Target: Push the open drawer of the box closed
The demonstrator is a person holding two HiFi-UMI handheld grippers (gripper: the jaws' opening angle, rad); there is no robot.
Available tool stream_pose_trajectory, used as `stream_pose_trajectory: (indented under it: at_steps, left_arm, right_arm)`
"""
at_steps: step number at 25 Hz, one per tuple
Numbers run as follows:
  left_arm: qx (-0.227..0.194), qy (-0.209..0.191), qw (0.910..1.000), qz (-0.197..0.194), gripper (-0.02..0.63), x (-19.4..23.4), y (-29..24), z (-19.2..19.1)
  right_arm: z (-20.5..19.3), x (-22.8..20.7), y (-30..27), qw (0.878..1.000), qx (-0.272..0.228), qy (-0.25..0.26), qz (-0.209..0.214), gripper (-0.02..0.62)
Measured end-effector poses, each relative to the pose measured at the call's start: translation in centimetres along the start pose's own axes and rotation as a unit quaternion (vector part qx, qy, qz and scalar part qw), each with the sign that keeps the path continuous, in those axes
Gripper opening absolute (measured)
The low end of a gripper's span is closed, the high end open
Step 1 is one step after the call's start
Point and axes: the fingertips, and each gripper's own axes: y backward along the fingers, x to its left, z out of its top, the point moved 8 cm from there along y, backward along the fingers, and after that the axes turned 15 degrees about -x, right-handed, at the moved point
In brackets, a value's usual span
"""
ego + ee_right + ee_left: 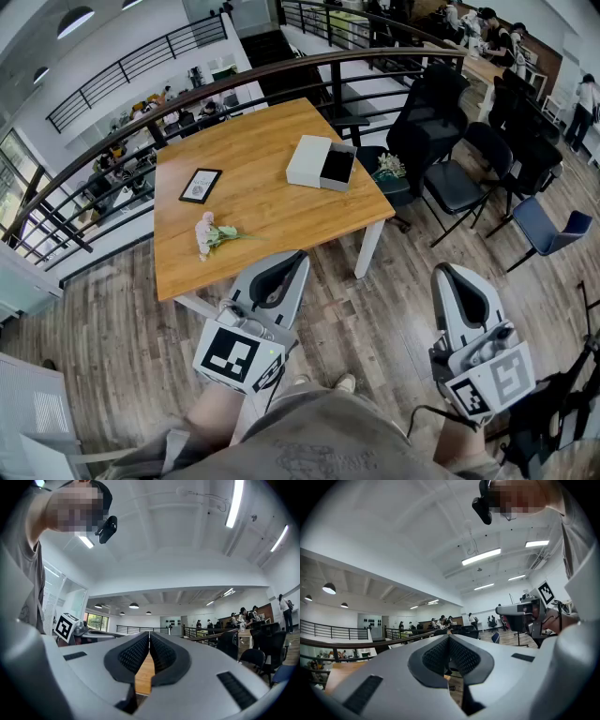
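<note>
Bright, sharp, edges apparently fisheye-bent.

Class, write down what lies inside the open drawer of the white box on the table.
The drawer shows only a dark lining, with no item visible. Any part tucked inside the white box is covered, and small things would be too tiny to tell.

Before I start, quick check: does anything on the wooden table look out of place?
Yes: the white box has its drawer pulled out at its right end, black inside showing. A flower sprig lies flat near the table's front edge. Nothing looks spilled or damaged.
</note>
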Motion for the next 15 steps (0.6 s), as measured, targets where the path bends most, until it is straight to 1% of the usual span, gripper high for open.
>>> stream_pose_trajectory:
  at_steps: [9,15]
  left_arm:
    - [0.005,0.0,1.0,-0.001,0.015,-0.6,-0.4,-0.1]
    - [0.0,-0.002,0.9999,0.012,0.017,-1.5,-0.8,-0.2]
  right_arm:
    - [-0.1,-0.7,0.5,1.0,-0.002,-0.014,0.001,0.032]
    - [0.4,-1.2,1.5,0.999,-0.029,-0.022,0.023,0.034]
